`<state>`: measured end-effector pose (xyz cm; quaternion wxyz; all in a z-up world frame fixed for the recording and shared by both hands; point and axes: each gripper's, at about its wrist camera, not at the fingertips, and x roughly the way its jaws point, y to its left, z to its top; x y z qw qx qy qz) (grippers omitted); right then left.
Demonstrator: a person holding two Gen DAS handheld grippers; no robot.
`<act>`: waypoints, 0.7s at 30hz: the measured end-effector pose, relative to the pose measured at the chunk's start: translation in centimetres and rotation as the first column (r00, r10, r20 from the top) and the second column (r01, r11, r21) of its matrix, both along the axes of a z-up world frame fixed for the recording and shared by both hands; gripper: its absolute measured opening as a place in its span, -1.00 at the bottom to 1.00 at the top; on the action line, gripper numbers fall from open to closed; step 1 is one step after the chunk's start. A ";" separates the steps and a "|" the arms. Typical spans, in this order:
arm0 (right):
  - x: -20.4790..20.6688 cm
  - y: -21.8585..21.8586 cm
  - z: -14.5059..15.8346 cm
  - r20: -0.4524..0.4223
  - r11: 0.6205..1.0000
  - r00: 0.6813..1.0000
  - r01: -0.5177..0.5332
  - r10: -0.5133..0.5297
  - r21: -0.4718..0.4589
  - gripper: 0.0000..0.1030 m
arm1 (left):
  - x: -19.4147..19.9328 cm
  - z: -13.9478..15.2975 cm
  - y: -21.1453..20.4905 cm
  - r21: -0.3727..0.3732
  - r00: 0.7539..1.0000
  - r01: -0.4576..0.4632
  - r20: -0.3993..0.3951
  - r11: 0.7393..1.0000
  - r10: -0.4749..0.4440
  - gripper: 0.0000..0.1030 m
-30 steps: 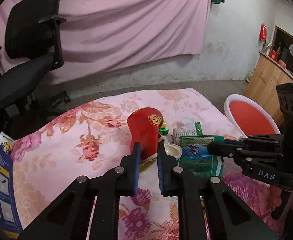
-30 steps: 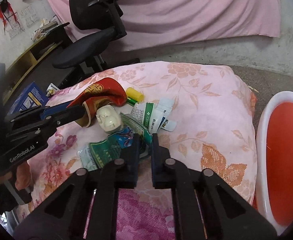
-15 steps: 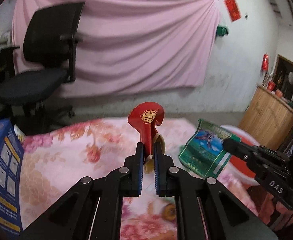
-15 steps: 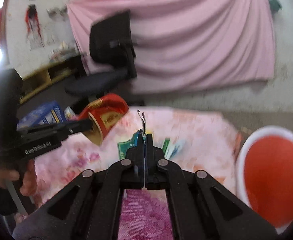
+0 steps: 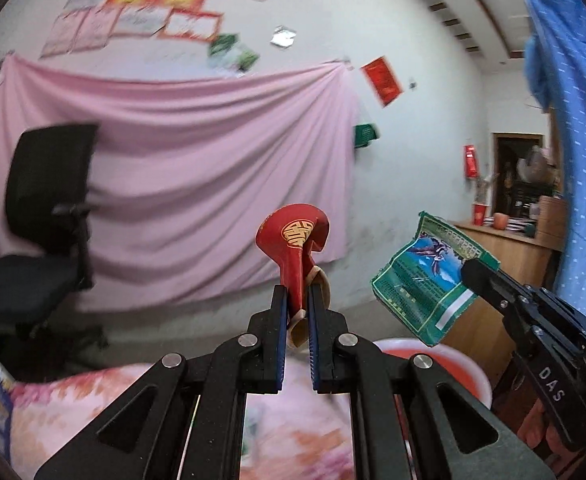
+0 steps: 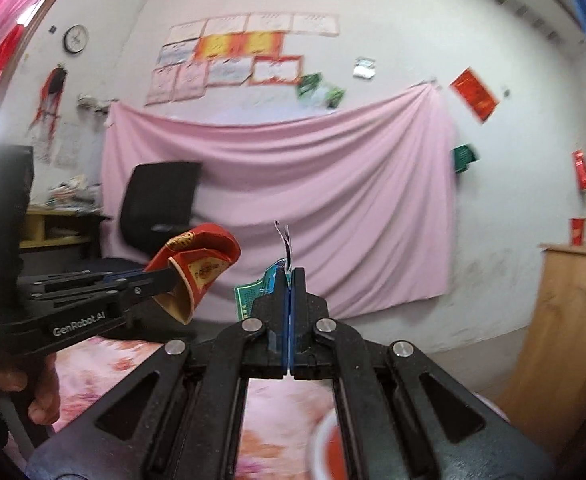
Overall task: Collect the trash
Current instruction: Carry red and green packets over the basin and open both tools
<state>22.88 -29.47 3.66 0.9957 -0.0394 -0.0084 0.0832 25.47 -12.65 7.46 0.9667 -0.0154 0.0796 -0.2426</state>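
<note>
While left claw (image 5: 295, 304) pinches red cup (image 5: 293, 240), right claw (image 6: 289, 280) clamps green packet (image 5: 425, 280)

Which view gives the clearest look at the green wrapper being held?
The left wrist view: the green wrapper faces that camera, printed side showing, pinched by the right tool. In the right wrist view the green wrapper is nearly edge-on between that tool's shut jaws, with only a sliver visible.

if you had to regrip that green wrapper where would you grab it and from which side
Probably the lower corner, where the right gripper already pinches the green wrapper. It is a thin flat sheet hanging free in the air, so come edge-on from the side, with one pad on each flat face, and bite well in from the torn rim.
</note>
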 end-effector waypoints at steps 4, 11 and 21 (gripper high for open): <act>-1.1 -2.7 0.3 0.042 0.996 0.996 0.084 -0.084 -0.004 -0.56 | -0.4 0.4 -4.2 0.010 0.997 0.069 0.042 0.998 -0.070 -0.86; -1.2 -8.0 -0.3 0.010 0.977 0.977 0.213 -0.213 -0.010 -0.56 | 1.1 -0.8 -11.2 0.039 0.986 0.166 -0.022 0.985 -0.165 -0.86; 2.1 -13.8 -4.4 -0.294 0.958 0.919 0.286 -0.264 0.032 -0.56 | 6.4 -4.5 -17.6 0.081 0.917 0.229 -0.352 0.970 -0.187 -0.86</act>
